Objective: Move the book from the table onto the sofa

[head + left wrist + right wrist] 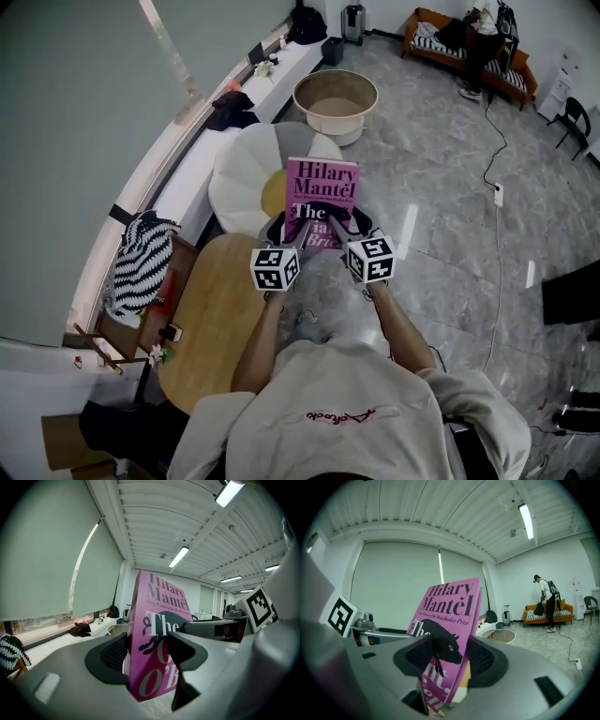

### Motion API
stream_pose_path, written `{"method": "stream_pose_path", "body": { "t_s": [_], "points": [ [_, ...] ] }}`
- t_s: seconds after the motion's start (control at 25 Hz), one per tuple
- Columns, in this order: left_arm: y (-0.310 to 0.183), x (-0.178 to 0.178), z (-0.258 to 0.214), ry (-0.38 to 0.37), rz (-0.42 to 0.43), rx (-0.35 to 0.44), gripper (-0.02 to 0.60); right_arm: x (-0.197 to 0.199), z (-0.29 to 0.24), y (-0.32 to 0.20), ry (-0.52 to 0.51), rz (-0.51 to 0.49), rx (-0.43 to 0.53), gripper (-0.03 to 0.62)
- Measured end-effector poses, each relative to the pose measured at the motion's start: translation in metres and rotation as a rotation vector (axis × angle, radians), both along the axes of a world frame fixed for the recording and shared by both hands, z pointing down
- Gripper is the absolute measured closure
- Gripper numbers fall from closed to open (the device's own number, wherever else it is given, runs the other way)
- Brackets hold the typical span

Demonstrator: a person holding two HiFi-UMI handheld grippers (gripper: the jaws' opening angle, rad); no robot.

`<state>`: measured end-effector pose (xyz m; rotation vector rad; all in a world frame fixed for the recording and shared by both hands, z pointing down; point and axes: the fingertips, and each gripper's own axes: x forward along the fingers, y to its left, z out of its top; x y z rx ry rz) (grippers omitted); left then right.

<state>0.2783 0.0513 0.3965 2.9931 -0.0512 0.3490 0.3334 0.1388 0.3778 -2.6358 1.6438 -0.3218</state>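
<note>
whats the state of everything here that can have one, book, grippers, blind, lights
book, held upright in the air, clamped near its bottom edge
left gripper, jaws shut on the book
right gripper, jaws shut on the book
window blind, drawn down nearly to the sill
ceiling lights, on

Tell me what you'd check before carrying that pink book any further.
1. Left hand-held gripper shut on the book: ok.
2. Right hand-held gripper shut on it: ok.
3. Book off the wooden table: ok, held upright in the air.
4. Floor toward the orange sofa free: not ok, a cable lies across it.
5. Free spot on the sofa: cannot tell; a person stands there.
</note>
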Motion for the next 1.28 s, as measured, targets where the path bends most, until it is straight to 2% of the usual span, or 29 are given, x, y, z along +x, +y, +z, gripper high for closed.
{"method": "stream_pose_path", "body": {
  "t_s": [0.4, 0.64, 1.0, 1.28],
  "points": [
    [-0.014, 0.028, 0.015, 0.006, 0.004, -0.015, 0.308, 0.028, 0.012, -0.014, 0.009, 0.003, -0.013, 0.365],
    [-0.036, 0.063, 0.021, 0.005, 0.005, -0.030, 0.308, 0.063, 0.015, -0.037, 0.012, 0.006, -0.029, 0.365],
    [-0.095, 0.118, 0.024, 0.001, -0.004, -0.064, 0.308, 0.119, 0.016, -0.098, 0.011, -0.002, -0.056, 0.365],
    [-0.141, 0.174, 0.023, 0.002, 0.004, -0.077, 0.308, 0.175, 0.013, -0.143, 0.008, 0.009, -0.066, 0.367]
  ]
}}
